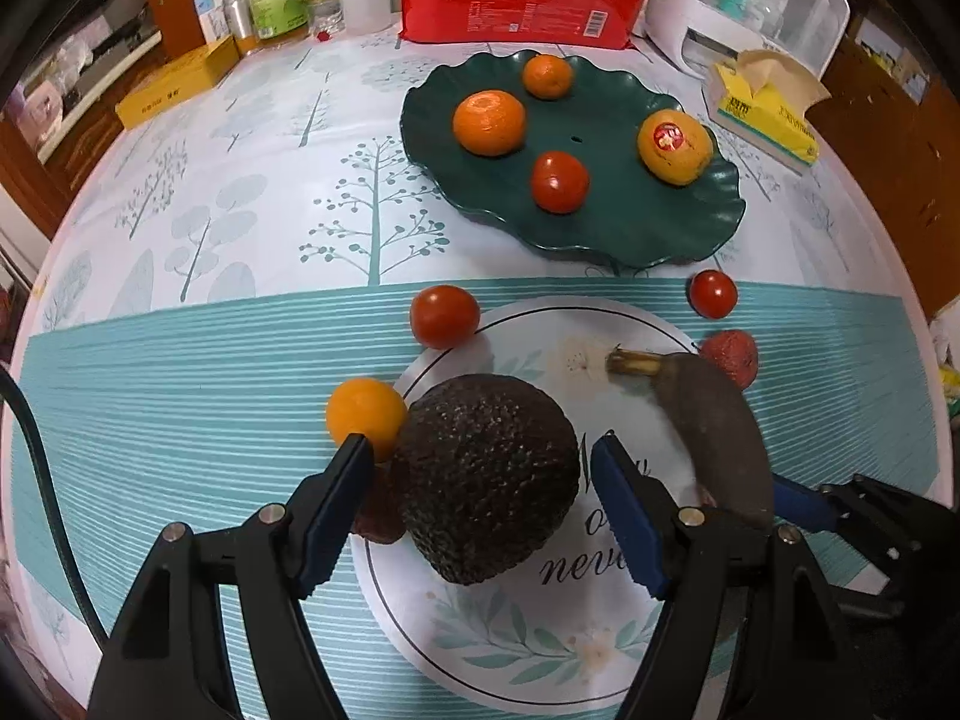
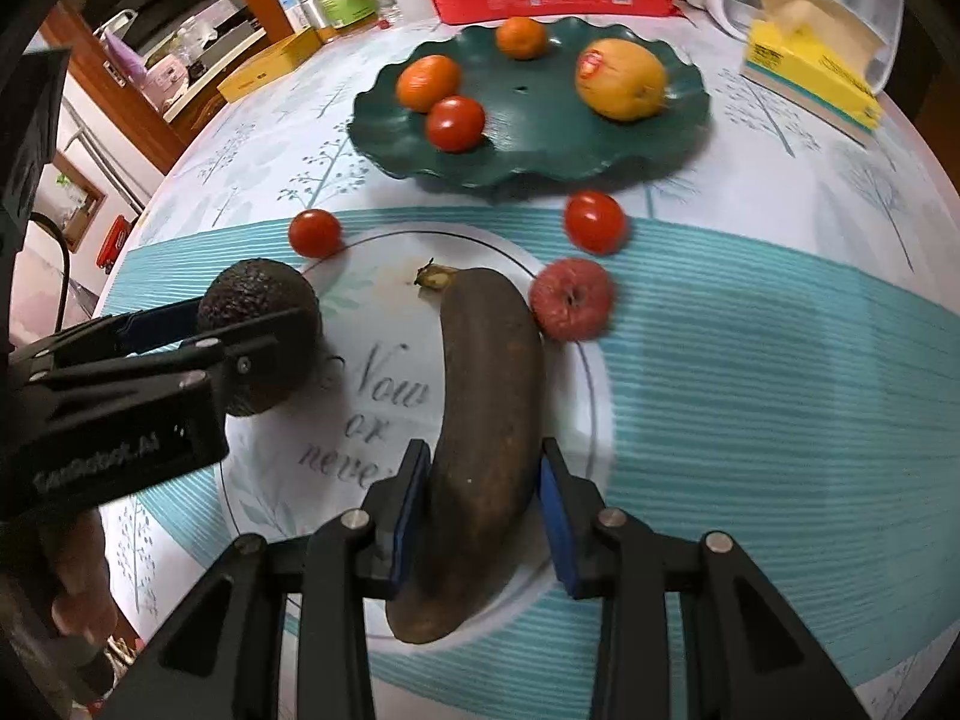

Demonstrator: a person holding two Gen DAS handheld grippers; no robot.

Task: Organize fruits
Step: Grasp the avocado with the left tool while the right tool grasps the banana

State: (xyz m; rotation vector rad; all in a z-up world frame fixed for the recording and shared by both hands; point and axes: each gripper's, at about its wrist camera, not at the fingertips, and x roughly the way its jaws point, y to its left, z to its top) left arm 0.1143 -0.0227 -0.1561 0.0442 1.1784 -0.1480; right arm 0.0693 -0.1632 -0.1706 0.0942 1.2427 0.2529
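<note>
Tomatoes (image 2: 314,232) — lychee (image 2: 572,299) — crowding the banana (image 2: 480,420)

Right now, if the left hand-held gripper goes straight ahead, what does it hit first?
The avocado: it already sits between the open fingers of the left hand-held gripper. Beyond it, probably the green plate, though depth is unclear.
</note>
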